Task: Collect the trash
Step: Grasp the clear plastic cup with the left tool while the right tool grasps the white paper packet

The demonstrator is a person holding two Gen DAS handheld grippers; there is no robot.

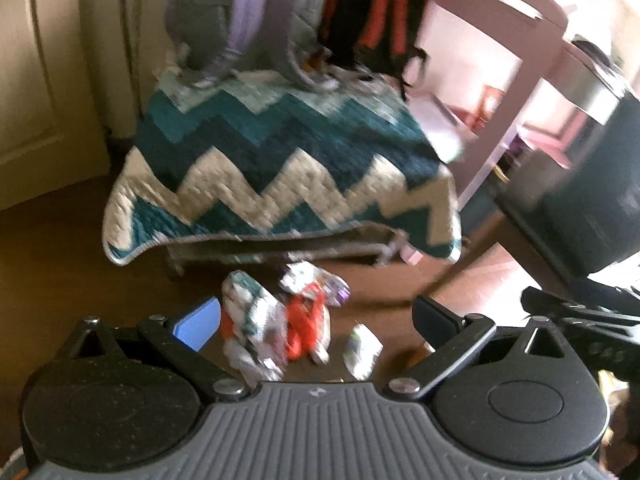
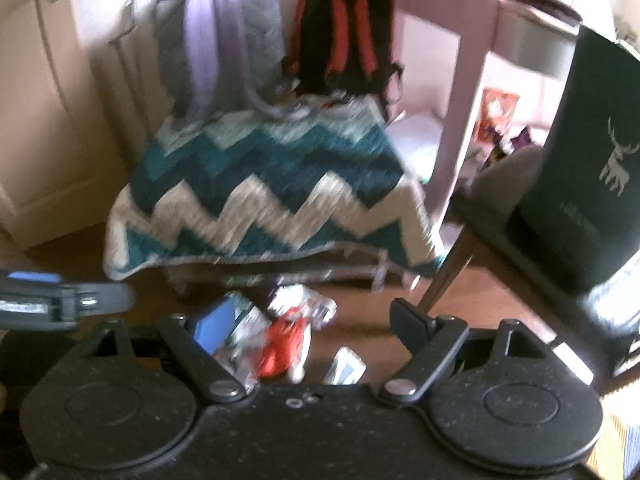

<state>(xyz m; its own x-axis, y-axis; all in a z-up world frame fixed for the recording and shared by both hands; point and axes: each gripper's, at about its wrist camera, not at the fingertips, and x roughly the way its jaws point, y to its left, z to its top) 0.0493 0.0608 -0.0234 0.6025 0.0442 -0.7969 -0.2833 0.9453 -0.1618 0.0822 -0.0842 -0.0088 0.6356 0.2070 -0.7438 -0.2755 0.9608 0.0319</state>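
Left wrist view: crumpled wrappers [image 1: 276, 328] on the floor [image 1: 60, 272] look light, crinkly, slippery; pinch a raised fold. Left tongs [image 1: 316, 318] and right tongs [image 2: 308, 320] both gape, empty.

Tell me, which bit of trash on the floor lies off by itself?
The small white wrapper, lying alone to the right. The orange-red wrapper and the white-and-teal one sit bunched together in a pile.

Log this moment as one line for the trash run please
phase: approach | left gripper: open, empty | right gripper: open, empty | wrappers: on floor before chevron blanket | dark bin: right
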